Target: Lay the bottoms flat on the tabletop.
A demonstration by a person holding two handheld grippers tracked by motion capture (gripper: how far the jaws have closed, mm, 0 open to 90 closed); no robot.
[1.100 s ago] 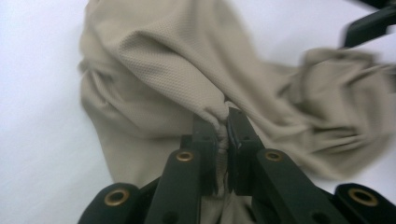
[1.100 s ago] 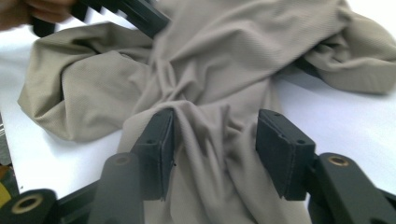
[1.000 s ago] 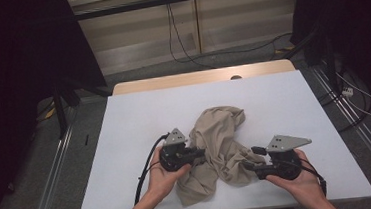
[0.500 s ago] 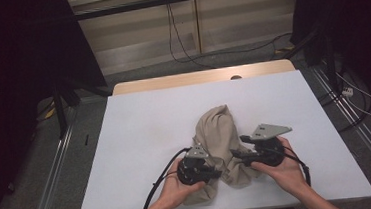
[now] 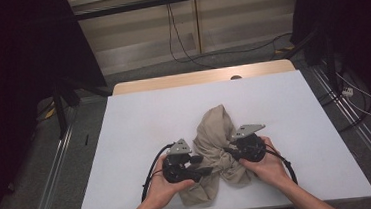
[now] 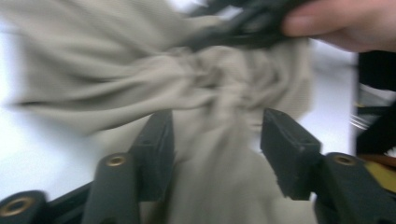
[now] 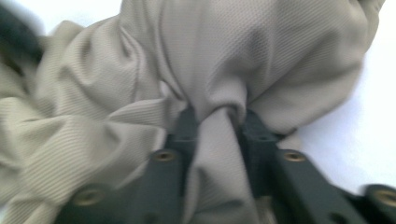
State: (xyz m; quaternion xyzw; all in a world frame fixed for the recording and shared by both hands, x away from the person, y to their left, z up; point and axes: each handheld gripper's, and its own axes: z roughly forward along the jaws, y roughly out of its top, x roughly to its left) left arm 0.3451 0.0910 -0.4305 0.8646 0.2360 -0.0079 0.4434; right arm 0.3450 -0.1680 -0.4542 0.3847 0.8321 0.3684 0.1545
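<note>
High view: crumpled beige knit cloth [image 5: 220,149] bunched on white tabletop [image 5: 135,123], near its front edge. Left tool [image 5: 210,171] at cloth's left, jaws just opened, spread with fabric loose between. Right tool [image 5: 226,151] jaws just closed, pinching a fold.

There was one crumpled beige cloth [image 5: 220,149] lying low and centre in the high view, on one white table top [image 5: 140,123] that filled the middle of the frame. Two black hand-held grippers were counted, the left gripper [image 5: 210,171] at lower centre-left and the right gripper [image 5: 226,150] at lower centre-right, each topped by one grey three-cornered plate, so two plates, and each carried by one hand, two hands coming in from the bottom edge. In each gripper view, two black jaws rose from the bottom of the frame.
</note>
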